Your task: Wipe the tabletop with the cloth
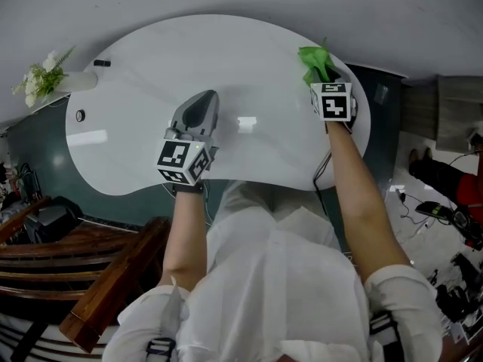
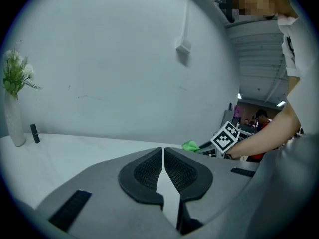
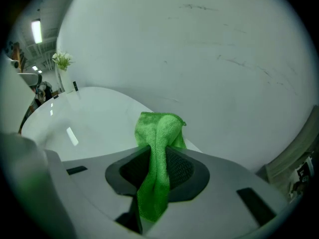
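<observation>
A bright green cloth [image 3: 157, 156] is pinched between the jaws of my right gripper [image 3: 158, 148], its free end bunched beyond the tips. In the head view that cloth [image 1: 317, 60] shows at the far right edge of the white oval tabletop [image 1: 151, 66], just ahead of the right gripper [image 1: 326, 78]. My left gripper [image 1: 198, 110] hangs over the table's near middle, jaws shut with nothing between them. In the left gripper view the left gripper [image 2: 163, 156] shows its pads [image 2: 144, 171] pressed together, and the cloth [image 2: 191, 145] is a small green patch at the right.
A white vase with pale flowers [image 1: 41, 78] stands at the table's far left, with a small dark object [image 1: 102, 63] beside it and a round dark spot [image 1: 80, 115] nearer the left edge. Wooden furniture [image 1: 90, 277] stands at lower left; cables and gear [image 1: 445, 225] litter the floor at right.
</observation>
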A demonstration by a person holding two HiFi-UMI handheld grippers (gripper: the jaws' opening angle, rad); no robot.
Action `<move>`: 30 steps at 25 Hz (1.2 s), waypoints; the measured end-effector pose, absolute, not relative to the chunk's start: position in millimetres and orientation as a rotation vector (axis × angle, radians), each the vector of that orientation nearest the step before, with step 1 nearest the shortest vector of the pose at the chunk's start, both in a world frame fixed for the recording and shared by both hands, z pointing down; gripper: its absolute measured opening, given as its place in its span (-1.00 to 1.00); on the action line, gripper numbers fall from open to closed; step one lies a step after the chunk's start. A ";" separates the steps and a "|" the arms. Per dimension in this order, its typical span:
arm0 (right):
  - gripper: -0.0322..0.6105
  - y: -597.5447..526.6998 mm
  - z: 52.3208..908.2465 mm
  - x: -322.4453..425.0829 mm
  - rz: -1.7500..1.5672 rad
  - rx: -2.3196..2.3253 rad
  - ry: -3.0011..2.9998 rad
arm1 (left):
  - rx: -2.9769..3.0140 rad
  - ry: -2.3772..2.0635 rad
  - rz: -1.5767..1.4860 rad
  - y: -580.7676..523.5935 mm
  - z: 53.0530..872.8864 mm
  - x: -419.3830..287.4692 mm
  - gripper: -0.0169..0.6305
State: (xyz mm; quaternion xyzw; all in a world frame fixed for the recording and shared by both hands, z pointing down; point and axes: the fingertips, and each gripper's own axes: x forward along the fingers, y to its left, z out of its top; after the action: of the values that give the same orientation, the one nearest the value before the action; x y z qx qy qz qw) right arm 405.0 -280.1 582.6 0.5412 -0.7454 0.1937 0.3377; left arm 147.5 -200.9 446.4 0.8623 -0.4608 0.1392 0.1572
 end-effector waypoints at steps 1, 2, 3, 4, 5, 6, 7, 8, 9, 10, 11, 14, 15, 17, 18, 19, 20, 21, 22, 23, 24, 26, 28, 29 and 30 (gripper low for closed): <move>-0.66 -274.9 583.4 416.7 0.512 1.428 -1.924 | 2.468 -1.319 0.396 -201.4 446.4 148.5 -0.86; -0.66 -269.3 584.1 427.6 0.521 1.445 -1.908 | 2.469 -1.321 0.394 -201.7 446.5 149.4 -0.86; -0.66 -263.6 584.9 437.8 0.529 1.464 -1.895 | 2.469 -1.322 0.394 -201.9 446.5 150.2 -0.86; -0.66 -257.8 585.7 447.5 0.536 1.482 -1.885 | 2.470 -1.323 0.394 -201.9 446.4 151.0 -0.86; -0.66 -251.8 586.5 456.9 0.544 1.502 -1.875 | 2.472 -1.325 0.395 -201.9 446.2 151.7 -0.86; -0.66 -245.6 587.1 466.0 0.553 1.522 -1.864 | 2.473 -1.327 0.395 -201.7 445.9 152.3 -0.86; -0.66 -239.3 587.7 474.5 0.563 1.543 -1.852 | 2.473 -1.330 0.394 -201.3 445.6 152.4 -0.86; -0.66 -233.0 588.2 481.9 0.573 1.562 -1.840 | 2.471 -1.334 0.393 -200.7 445.4 151.9 -0.86; -0.66 -226.6 588.8 488.1 0.582 1.579 -1.828 | 2.469 -1.338 0.393 -199.7 445.5 150.8 -0.86; -0.66 -220.4 589.4 493.3 0.589 1.593 -1.816 | 2.465 -1.342 0.395 -198.6 445.9 149.2 -0.86; -0.66 -214.4 590.0 497.9 0.593 1.604 -1.805 | 2.461 -1.347 0.396 -197.3 446.5 147.3 -0.86; -0.66 -198.6 590.8 508.1 0.598 1.632 -1.766 | 2.446 -1.363 0.394 -194.1 447.6 140.0 -0.86; -0.66 -193.9 591.0 510.0 0.603 1.645 -1.752 | 2.442 -1.369 0.393 -193.1 447.6 137.3 -0.86; -0.66 -184.8 591.4 510.5 0.623 1.680 -1.729 | 2.434 -1.381 0.389 -191.0 447.3 132.2 -0.86; -0.66 -181.2 591.7 508.1 0.633 1.696 -1.721 | 2.430 -1.386 0.386 -190.0 447.4 129.6 -0.86; -0.66 -178.6 592.0 503.6 0.638 1.706 -1.717 | 2.426 -1.391 0.384 -189.2 447.7 126.9 -0.86; -0.66 -177.2 592.1 497.1 0.639 1.711 -1.716 | 2.423 -1.394 0.382 -188.5 448.3 124.2 -0.86; -0.66 -176.8 591.9 489.0 0.640 1.711 -1.719 | 2.419 -1.396 0.382 -187.8 448.9 121.5 -0.86; -0.66 -177.1 591.7 479.6 0.640 1.707 -1.726 | 2.416 -1.398 0.383 -186.9 449.5 119.0 -0.86; -0.66 -177.7 591.3 469.6 0.641 1.701 -1.736 | 2.414 -1.400 0.384 -185.8 450.0 116.6 -0.86; -0.66 -178.8 590.9 459.3 0.639 1.692 -1.747 | 2.412 -1.403 0.385 -184.7 450.4 114.2 -0.86; -0.66 -182.2 590.3 438.6 0.635 1.671 -1.770 | 2.407 -1.407 0.386 -183.1 451.6 109.0 -0.86; -0.66 -186.5 589.7 416.7 0.635 1.645 -1.797 | 2.399 -1.413 0.385 -182.0 452.9 102.5 -0.86; -0.66 -188.6 589.3 405.4 0.632 1.630 -1.812 | 2.396 -1.416 0.384 -181.5 453.3 99.3 -0.86; -0.66 -190.4 588.8 394.0 0.626 1.612 -1.826 | 2.393 -1.418 0.384 -180.9 453.7 96.2 -0.86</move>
State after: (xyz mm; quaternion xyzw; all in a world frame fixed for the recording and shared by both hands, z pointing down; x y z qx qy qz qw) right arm 394.0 -190.4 588.8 0.6098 -0.6908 0.2368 0.3080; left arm 96.2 -180.9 453.7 0.8403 -0.4981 0.1347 0.1660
